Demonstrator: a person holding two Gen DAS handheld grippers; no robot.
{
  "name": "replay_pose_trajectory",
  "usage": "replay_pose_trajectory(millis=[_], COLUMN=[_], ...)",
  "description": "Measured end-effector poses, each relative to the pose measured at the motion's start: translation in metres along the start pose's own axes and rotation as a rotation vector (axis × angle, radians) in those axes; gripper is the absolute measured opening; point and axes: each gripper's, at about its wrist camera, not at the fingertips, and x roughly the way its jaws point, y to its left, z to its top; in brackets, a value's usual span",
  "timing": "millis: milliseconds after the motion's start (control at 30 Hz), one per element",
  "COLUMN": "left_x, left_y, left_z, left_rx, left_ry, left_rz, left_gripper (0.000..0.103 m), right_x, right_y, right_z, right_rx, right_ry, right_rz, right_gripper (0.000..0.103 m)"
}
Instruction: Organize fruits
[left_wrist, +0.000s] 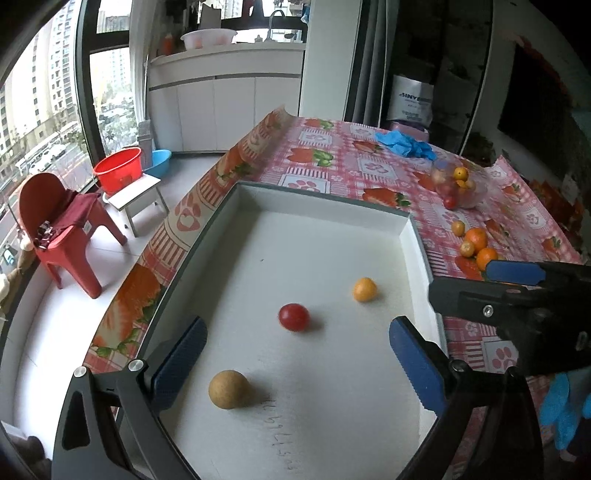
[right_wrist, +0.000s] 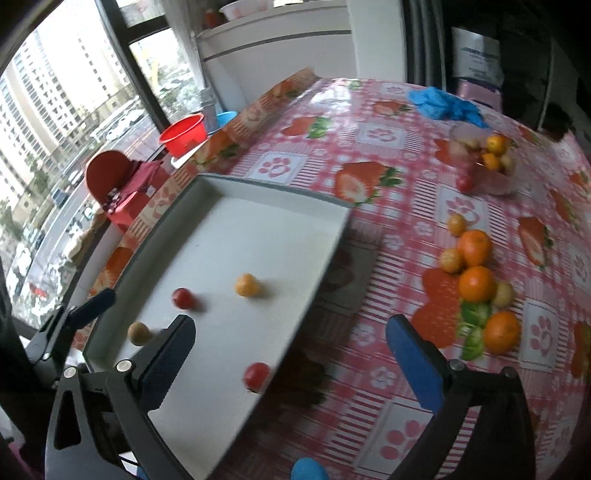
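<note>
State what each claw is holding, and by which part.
Nothing is held. The left claw and the right claw both stand open and empty over the white tray.

My right gripper (left_wrist: 513, 284) is running off the left wrist view's edge. My pad (right_wrist: 166, 365) is hiding part of the white tray (right_wrist: 221, 229). The clear container (right_wrist: 484, 162) is blurring, leaving its fruit hard to tell.
</note>
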Motion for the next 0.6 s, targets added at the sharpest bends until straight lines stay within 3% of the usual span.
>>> replay_pose_trajectory(millis=[267,600], left_x=[-0.010,-0.012], left_y=[-0.019,-0.052], left_z=[0.009,0.011], left_rx=[0.010,0.044], left_ry=[0.011,0.042], left_rz=[-0.017,-0.037], left_gripper=[0.100,0.100], right_x=[-0.010,-0.019], right_y=[-0.046,-0.127], right_z=[-0.016,-0.058], right_rx=[0.102,0.253], right_ry=[0.011,0.048], right_rz=[-0.014,-0.117], right_gripper=[0.103,0.103])
